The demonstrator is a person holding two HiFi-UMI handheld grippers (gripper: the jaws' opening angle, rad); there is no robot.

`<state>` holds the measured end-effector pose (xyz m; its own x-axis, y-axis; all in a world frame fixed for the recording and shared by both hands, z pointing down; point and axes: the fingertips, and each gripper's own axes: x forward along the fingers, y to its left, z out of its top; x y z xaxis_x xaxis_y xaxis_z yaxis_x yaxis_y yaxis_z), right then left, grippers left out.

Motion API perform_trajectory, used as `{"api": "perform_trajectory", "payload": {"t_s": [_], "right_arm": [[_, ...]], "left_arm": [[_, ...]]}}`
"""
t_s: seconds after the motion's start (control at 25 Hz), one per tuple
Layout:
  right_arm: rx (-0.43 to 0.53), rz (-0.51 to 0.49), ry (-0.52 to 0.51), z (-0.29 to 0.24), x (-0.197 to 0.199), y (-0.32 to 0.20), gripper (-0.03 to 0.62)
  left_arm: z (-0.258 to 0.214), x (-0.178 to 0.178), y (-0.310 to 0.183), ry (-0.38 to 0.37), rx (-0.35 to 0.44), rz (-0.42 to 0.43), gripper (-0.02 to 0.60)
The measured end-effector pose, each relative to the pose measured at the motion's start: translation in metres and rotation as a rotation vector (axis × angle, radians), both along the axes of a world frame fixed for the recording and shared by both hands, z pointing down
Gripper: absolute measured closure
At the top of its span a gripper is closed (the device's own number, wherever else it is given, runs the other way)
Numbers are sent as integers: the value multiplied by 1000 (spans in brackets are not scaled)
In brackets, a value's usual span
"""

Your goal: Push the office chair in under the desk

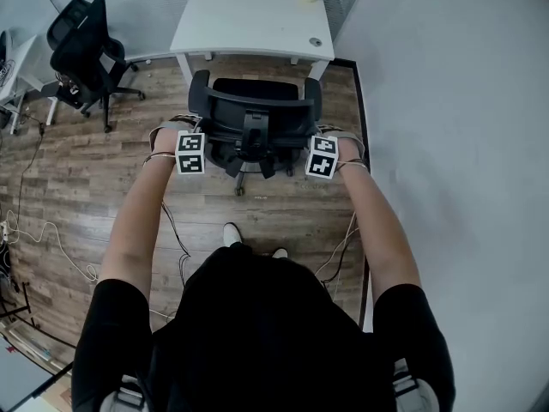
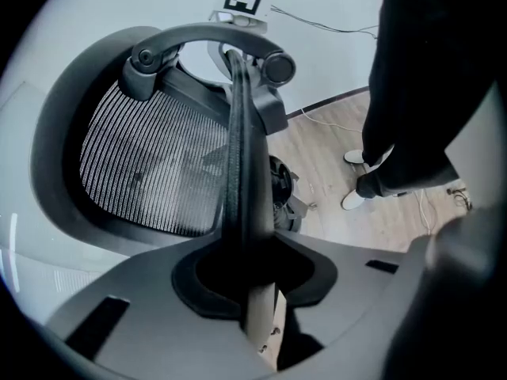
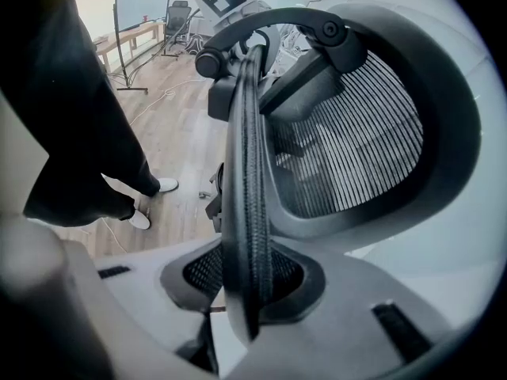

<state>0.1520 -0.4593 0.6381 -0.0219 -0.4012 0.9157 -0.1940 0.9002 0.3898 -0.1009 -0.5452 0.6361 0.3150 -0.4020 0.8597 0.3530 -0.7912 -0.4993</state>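
White desk point(image 1: 249, 24) ahead; the office chair point(image 1: 254, 114) stands just off its near edge, seat not yet under. The left gripper point(image 2: 253, 267) and right gripper point(image 3: 249, 279) each clamp the backrest rim point(image 2: 238, 133) (jaws half-closed on it): push evenly, straight between the legs.

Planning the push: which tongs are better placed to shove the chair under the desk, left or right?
Neither alone. The left tongs and right tongs each clamp a side edge of the chair backrest, level with each other, and it sits square to the desk. Push with both, probably evenly.
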Motion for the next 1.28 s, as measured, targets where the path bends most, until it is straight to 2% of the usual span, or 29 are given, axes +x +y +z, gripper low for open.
{"api": "perform_trajectory", "payload": {"t_s": [0.96,1.16,1.28], "right_arm": [[12,37,25,0,-3,-82,496],[-1,31,29,-10,-2,-132,496],[3,32,30,-9,-1,-144,496]], "left_arm": [[0,-1,-87,5,6,32,499],[-8,-1,-136,3,-11,27,499],[-7,0,-147,6,-6,28,500]]}}
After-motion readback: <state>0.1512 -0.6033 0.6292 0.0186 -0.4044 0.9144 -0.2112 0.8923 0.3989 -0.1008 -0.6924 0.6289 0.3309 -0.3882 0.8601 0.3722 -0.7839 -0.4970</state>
